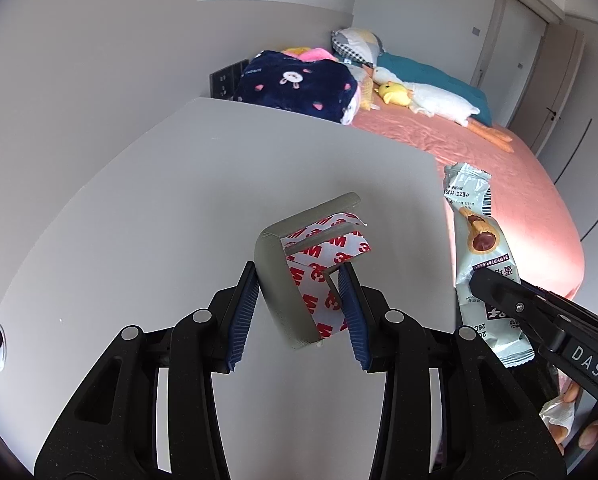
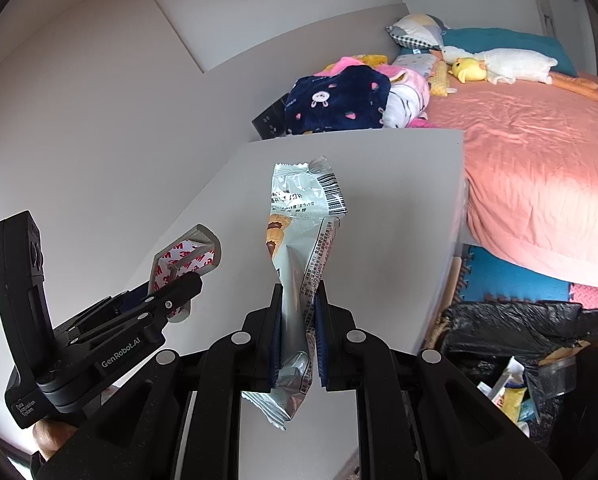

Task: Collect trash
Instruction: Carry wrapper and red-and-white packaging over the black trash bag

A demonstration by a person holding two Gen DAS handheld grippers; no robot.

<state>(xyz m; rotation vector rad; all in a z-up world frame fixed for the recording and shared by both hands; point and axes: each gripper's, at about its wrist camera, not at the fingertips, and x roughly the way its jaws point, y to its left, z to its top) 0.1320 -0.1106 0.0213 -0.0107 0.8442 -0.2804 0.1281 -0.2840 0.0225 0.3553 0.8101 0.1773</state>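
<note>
We held the left tool (image 1: 301,280) above the white tabletop (image 1: 179,200), and its two blue pads were pressed on a grey corner guard (image 1: 277,280) with red-and-white 3M backing paper, so the guard was lifted between the fingers. To the right of this tool we held the right tool (image 2: 297,300), which was closed on a pale green snack wrapper (image 2: 299,240); the wrapper stood up ahead of the fingers, over the tabletop. Lower right of the right tool, beside the tabletop, a black trash bag (image 2: 511,320) stood open with some waste inside. Far ahead and to the right was a bed (image 2: 539,160) with a pink sheet.
</note>
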